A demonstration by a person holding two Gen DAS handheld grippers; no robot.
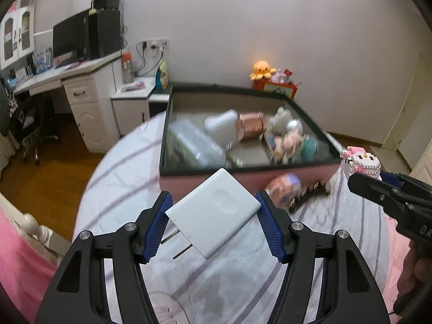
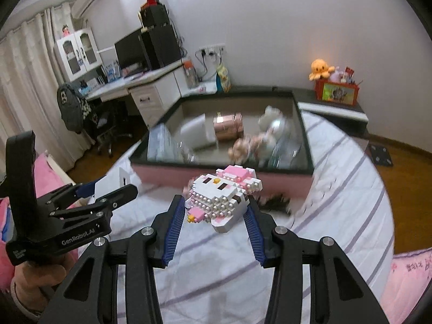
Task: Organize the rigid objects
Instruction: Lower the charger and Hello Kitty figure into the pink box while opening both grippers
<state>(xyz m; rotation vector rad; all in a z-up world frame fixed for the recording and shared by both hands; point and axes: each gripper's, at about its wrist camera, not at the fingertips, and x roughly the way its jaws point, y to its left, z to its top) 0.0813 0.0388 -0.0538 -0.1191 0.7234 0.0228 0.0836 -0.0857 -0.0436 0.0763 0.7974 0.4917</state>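
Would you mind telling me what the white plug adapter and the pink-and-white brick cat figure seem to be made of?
White plug adapter: apparently smooth matte plastic, an even, seamless shell; its two prongs look like bare metal. Pink-and-white brick cat figure: likely glossy hard plastic, built from small studded bricks that catch the light.

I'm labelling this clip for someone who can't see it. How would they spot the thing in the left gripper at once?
Start at the pink storage box on the striped bed sheet; just in front of it the left gripper is shut on a flat white wall charger. Its two metal prongs and plain smooth face set it apart from the studded pink-and-white brick cat figure in the right gripper.
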